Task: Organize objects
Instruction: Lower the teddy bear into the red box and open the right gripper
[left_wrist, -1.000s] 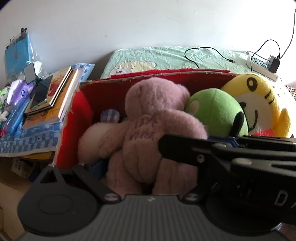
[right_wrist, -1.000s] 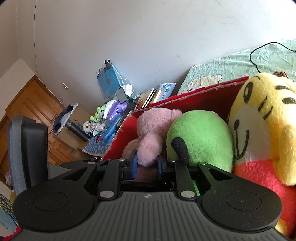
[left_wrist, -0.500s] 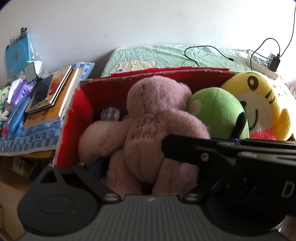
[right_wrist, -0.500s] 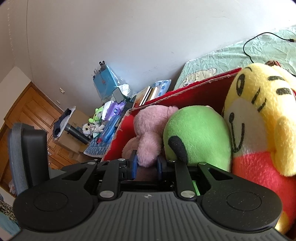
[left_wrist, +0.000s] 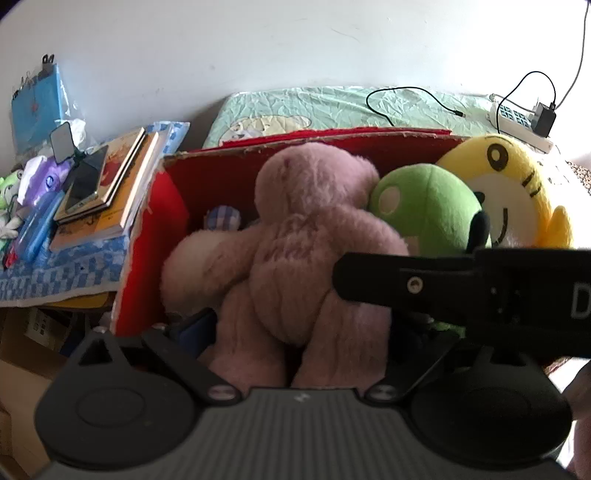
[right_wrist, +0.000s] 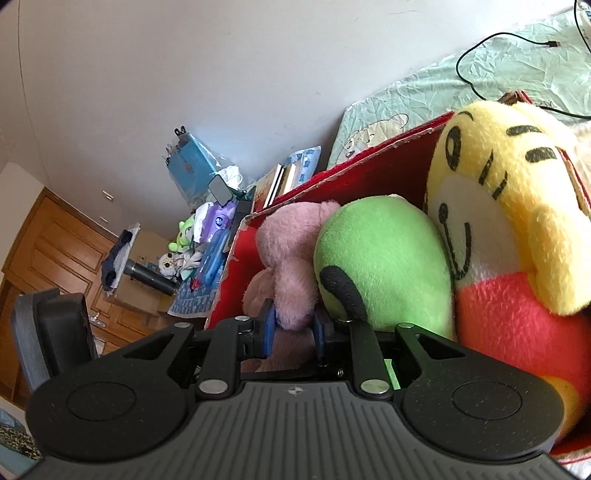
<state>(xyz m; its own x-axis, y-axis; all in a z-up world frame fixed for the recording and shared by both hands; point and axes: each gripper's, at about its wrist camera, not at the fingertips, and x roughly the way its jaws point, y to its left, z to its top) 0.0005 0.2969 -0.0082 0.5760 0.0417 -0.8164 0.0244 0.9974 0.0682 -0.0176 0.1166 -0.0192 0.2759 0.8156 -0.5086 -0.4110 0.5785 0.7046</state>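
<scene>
Writing: only one legible mark, a white letter "D" on the black body of the right gripper (left_wrist: 461, 291) where it crosses the left wrist view. Book covers and packets on the side table (left_wrist: 55, 273) are too blurred to read.

Left wrist view, far left of the left gripper (left_wrist: 295, 332): side table with a blue checked cloth, a stack of books (left_wrist: 107, 195) with a phone (left_wrist: 83, 181) lying on top, a blue bag (left_wrist: 35, 99) against the wall. Ahead: red box (left_wrist: 155, 243) holding three plush toys. The pink teddy bear (left_wrist: 295, 236) sits directly between the left gripper's fingers, which stand wide apart; one blue pad shows at the bear's lower left side, the other finger is hidden behind the right gripper, so contact on that side cannot be told. To the right of the bear, the green plush (left_wrist: 424, 206), pressed against it. Further right, the yellow tiger plush (left_wrist: 506, 192). Beyond the box, a green bedsheet (left_wrist: 314, 107) with a black cable (left_wrist: 406, 99) and a white power strip (left_wrist: 517, 122).

Right wrist view: right gripper's blue pads (right_wrist: 269, 330) are narrowed onto a pink limb of the teddy bear (right_wrist: 291, 254), pinching it low down. Green plush (right_wrist: 384, 258) just right of the pads, touching the bear; yellow tiger plush (right_wrist: 509, 229) at far right, red-bodied, leaning on the green one. Wooden doors (right_wrist: 55, 251) far left.
</scene>
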